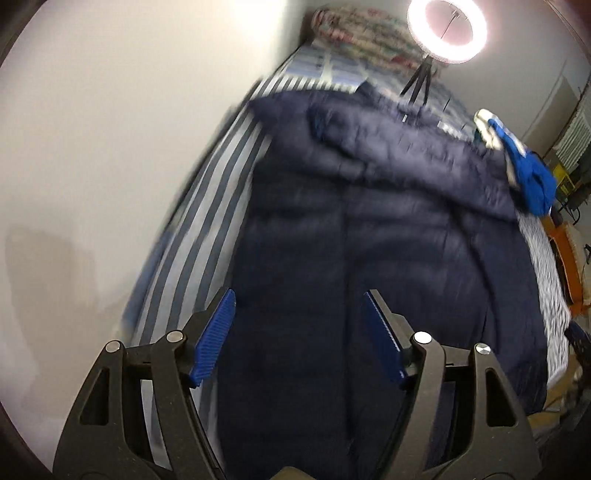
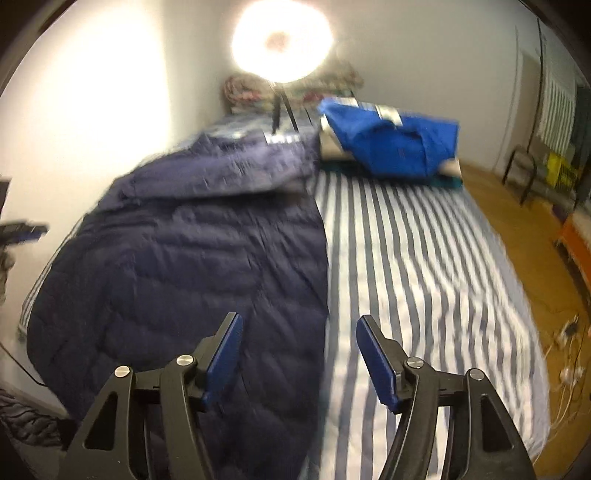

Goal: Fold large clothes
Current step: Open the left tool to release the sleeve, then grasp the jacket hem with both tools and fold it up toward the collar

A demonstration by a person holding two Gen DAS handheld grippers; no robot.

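A dark navy quilted jacket (image 1: 369, 229) lies lengthwise on a bed with a blue-and-white striped sheet (image 1: 207, 206); one sleeve is folded across its upper part. My left gripper (image 1: 299, 295) hangs above the jacket's lower half, open, with nothing between its blue pads. In the right wrist view the same jacket (image 2: 177, 258) covers the left half of the bed, its straight edge running down the middle. My right gripper (image 2: 299, 321) is open above that edge near the jacket's bottom, empty, with the striped sheet (image 2: 417, 266) to its right.
A stack of folded clothes topped by a bright blue garment (image 2: 391, 140) sits at the far right of the bed. A ring light on a tripod (image 1: 447, 31) stands near the pillows (image 1: 354, 33). A white wall runs along the left; wooden floor (image 2: 517, 221) lies to the right.
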